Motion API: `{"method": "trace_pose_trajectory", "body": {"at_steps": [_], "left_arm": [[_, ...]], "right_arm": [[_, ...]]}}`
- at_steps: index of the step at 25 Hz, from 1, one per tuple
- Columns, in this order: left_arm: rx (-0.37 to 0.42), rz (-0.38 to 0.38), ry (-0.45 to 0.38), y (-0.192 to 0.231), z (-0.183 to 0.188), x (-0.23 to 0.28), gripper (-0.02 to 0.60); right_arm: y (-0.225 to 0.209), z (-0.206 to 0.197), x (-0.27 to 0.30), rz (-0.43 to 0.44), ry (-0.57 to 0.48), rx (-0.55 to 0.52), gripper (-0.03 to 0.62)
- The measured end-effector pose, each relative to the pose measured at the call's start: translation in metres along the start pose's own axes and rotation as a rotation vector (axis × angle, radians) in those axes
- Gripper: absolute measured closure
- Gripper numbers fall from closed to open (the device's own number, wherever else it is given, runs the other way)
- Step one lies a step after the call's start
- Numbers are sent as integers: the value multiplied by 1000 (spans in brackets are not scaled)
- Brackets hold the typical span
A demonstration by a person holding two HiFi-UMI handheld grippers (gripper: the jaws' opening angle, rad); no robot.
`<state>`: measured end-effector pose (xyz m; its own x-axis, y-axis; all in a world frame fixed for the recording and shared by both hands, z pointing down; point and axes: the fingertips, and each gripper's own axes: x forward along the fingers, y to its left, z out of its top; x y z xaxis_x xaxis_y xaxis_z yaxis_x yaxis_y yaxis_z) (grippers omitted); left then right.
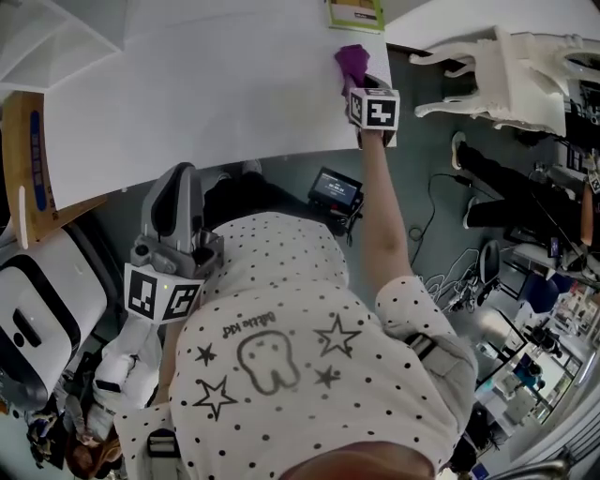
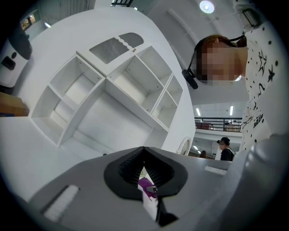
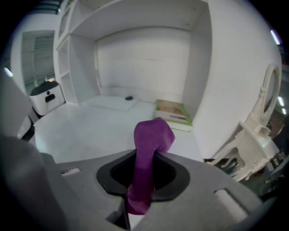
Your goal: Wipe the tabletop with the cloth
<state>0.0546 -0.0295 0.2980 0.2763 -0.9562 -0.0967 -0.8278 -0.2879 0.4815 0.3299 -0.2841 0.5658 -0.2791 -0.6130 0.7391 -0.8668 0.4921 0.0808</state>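
The purple cloth [image 1: 352,62] hangs bunched over the near right corner of the white tabletop [image 1: 206,84]. My right gripper [image 1: 360,84] is shut on it. In the right gripper view the cloth [image 3: 151,140] rises out of the gripper [image 3: 144,170] as a folded knob above the table. My left gripper [image 1: 176,187] is held off the table, below its near edge and beside the person's body. In its own view the left gripper [image 2: 144,168] has its jaws together, with only a thin slit between them and nothing held.
A green-edged book [image 1: 354,13] lies at the table's far right, also seen as the book [image 3: 171,113]. A white ornate chair [image 1: 511,75] stands to the right. A small screen device [image 1: 336,190] sits on the floor. White shelving [image 2: 113,90] backs the table.
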Motion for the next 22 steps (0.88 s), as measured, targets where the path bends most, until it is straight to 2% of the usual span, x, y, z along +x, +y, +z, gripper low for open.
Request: {"method": "trace_pose_trajectory", "body": {"at_steps": [3,6,10,14,18,22], "left_arm": [[-12,-30,4,6,7,-5,586],[-33,-63,22,9,11,-11,586],[-45,-90,52,15,17,-26,586],[-63,-87,78,31,20,-47,586],[-63,-87,89,38,20,-54,586],[-56,-98,90,39,21,-58,586]], "right_arm": [[116,26,-27,180,-88,-30,520],[225,25,-49,347,-89,-30,520],[318,-3,-52,442,-19,-54,520],[363,-43,-32,445,95,-173,520],[358,-47,-25,408,57,-221,522],[356,-49,-26,409,28,-194,522]]}}
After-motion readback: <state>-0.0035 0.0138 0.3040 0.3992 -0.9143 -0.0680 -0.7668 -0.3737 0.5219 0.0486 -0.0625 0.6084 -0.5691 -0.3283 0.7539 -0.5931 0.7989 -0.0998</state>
